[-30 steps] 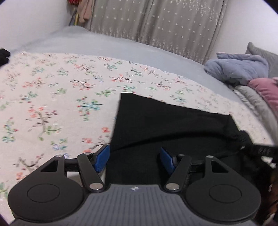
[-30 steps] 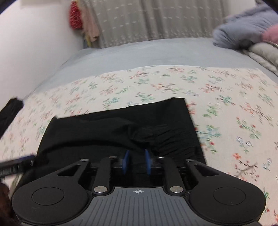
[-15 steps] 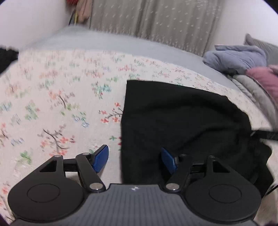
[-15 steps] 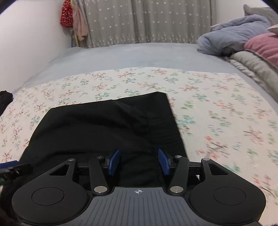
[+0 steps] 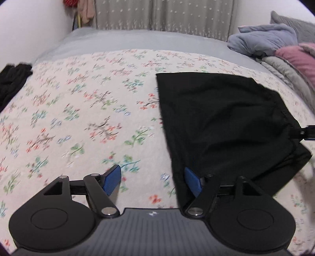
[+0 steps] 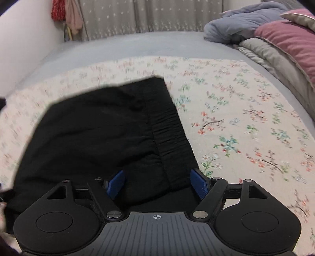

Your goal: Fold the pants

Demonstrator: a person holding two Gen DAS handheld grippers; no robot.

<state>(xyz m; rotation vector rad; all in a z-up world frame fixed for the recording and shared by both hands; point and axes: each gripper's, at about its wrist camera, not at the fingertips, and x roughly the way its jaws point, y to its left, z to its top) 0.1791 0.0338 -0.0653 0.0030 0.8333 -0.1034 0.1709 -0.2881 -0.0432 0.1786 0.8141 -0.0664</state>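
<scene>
Black pants point(image 5: 226, 122) lie folded into a rough rectangle on the floral sheet point(image 5: 78, 118). My left gripper point(image 5: 152, 177) hovers at their near left edge, jaws wide and still opening a little. One blue pad sits over the sheet, the other over the black cloth, and nothing is pinched. In the right wrist view the pants point(image 6: 102, 137) show their gathered waistband point(image 6: 169, 141) on the right side. My right gripper point(image 6: 157, 181) is over the near waistband corner with its jaws opening. Cloth lies below them, but the pads are not pressing on it. The right gripper's tip point(image 5: 307, 133) also shows at the pants' far right.
A dark garment point(image 5: 11, 80) lies at the sheet's far left edge. Blue, pink and grey bedding point(image 6: 275, 35) is piled at the back right. Beyond the floral sheet is grey mattress point(image 5: 137, 43), then a curtain point(image 6: 137, 15) and a white wall.
My right gripper went from nearly shut on the black cloth to wide open, letting the cloth go. Both views shifted, and the pants now sit further right in the left wrist view.
</scene>
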